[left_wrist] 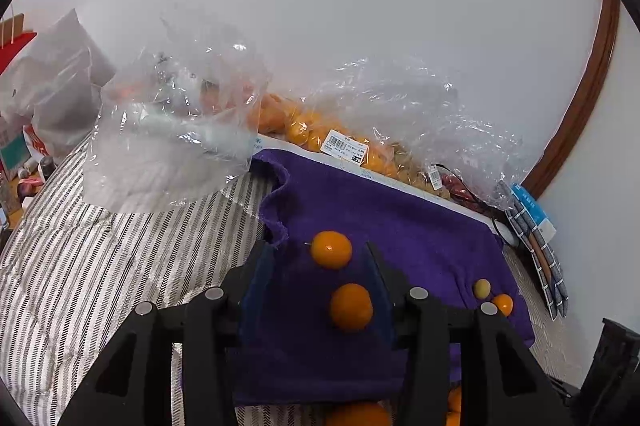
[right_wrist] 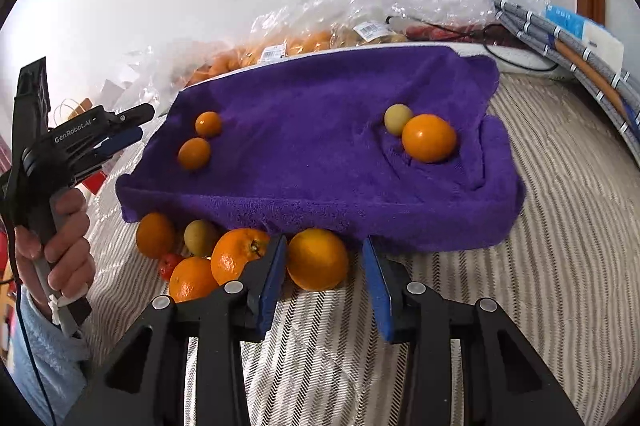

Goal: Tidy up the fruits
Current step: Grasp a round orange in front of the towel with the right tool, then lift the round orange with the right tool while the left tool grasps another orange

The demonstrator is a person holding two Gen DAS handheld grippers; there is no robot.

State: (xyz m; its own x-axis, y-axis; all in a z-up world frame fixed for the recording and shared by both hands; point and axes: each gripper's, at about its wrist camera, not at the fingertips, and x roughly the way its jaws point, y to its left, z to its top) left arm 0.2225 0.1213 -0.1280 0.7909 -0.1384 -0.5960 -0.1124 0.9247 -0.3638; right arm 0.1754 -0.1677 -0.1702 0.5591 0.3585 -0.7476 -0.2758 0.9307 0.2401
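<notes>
The fruits are sitting in two lots: four on the purple towel (right_wrist: 320, 130) and a loose heap on the striped bedding (right_wrist: 540, 246) just under the towel's near edge. On the towel, two small oranges (right_wrist: 201, 142) are lying close together at the left, while a bigger orange (right_wrist: 429, 138) is touching a small yellowish fruit (right_wrist: 398, 119) at the right, nestled in a fold, prob. why they aren't rolling. The heap is holding a large orange (right_wrist: 318, 259), a stem-up orange (right_wrist: 240, 255), another orange (right_wrist: 192, 278), one further left (right_wrist: 155, 235), a greenish-yellow fruit (right_wrist: 200, 236) and a small red fruit (right_wrist: 170, 263), all bunching together, some tucked partly under the towel's overhang. The right gripper (right_wrist: 324, 258) is opening wide w/ the large orange sitting between its blue pads (right_wrist: 272, 278), not yet touching either as far as I can tell; it's lining up for a grab, I'd judge, to lift that one onto the towel. The left gripper (left_wrist: 320, 258) is also spread wide, holding nothing, hovering over the two small oranges (left_wrist: 340, 278) w/ the farther one roughly between its tips. Behind the towel, clear plastic bags (left_wrist: 360, 130) w/ price labels are holding more oranges against the wall, likely the supply. Striped folded cloths (right_wrist: 580, 66) are lying at the far right.
</notes>
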